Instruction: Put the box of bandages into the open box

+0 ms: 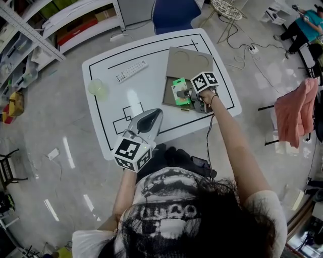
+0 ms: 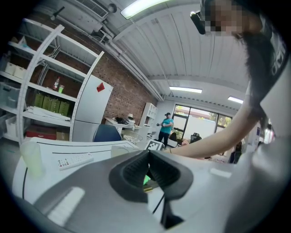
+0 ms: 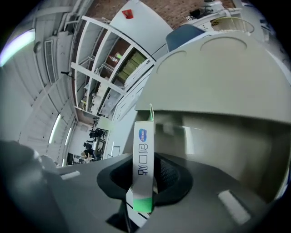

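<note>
The bandage box (image 1: 180, 91), green and white, is upright and edge-on between the jaws of my right gripper (image 1: 190, 94), which is shut on it. It hangs over the well of the open cardboard box (image 1: 171, 98) at the right of the white table (image 1: 151, 50). In the right gripper view the bandage box (image 3: 144, 164) stands in front of the open box's inner wall (image 3: 218, 136), with the lid (image 3: 218, 68) beyond. My left gripper (image 1: 154, 117) is at the table's front edge, shut and empty, pointing toward the open box.
A white remote control (image 1: 131, 71) and a pale green cup (image 1: 97, 88) lie on the table's left half. Black lines are drawn on the tabletop. A blue chair (image 1: 174, 15) stands behind the table and a pink cloth (image 1: 295, 111) hangs at the right.
</note>
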`<action>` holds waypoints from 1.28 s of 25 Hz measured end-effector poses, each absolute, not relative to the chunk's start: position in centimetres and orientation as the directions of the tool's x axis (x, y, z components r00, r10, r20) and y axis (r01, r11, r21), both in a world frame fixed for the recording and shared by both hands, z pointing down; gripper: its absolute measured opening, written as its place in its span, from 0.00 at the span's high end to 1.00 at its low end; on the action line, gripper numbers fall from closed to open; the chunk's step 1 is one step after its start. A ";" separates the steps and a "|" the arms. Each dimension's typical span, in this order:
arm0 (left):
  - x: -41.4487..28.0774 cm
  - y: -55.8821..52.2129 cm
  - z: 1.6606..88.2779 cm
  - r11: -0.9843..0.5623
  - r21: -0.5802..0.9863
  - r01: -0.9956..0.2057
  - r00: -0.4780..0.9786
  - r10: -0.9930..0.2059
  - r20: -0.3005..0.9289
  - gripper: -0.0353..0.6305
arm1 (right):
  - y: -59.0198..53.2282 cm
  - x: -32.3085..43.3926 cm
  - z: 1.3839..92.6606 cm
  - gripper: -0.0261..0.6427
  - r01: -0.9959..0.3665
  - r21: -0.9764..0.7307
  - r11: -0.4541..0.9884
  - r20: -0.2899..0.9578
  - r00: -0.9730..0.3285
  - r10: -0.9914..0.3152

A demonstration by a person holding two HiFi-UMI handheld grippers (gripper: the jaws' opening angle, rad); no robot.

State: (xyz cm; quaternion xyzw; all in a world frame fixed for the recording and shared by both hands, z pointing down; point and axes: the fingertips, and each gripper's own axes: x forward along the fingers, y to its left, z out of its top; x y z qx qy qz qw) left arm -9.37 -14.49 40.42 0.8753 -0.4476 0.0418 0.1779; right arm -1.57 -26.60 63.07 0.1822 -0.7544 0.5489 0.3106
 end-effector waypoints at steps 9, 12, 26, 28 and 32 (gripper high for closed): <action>-9.4 -14.7 40.8 -0.541 0.282 -0.792 0.604 -0.761 0.236 0.95 | -27.2 -2.0 63.9 0.77 -0.651 -0.642 0.404 0.715 -0.699 0.009; -9.7 -14.9 40.8 -0.542 0.284 -0.791 0.605 -0.760 0.237 0.95 | -27.6 -1.6 63.9 0.69 -0.660 -0.587 0.470 0.743 -0.670 -0.013; -11.9 -15.6 41.7 -0.542 0.296 -0.786 0.611 -0.755 0.240 0.95 | -28.8 -1.4 63.2 0.59 -0.591 -0.318 0.741 0.843 -0.534 -0.064; -12.1 -15.7 41.8 -0.547 0.299 -0.782 0.616 -0.749 0.243 0.95 | -28.6 -2.1 63.1 0.61 -0.551 -0.280 0.786 0.854 -0.517 -0.058; -12.6 -15.7 41.8 -0.554 0.303 -0.775 0.625 -0.744 0.237 0.95 | -28.3 -3.3 63.1 0.61 -0.456 -0.216 0.863 0.886 -0.463 -0.023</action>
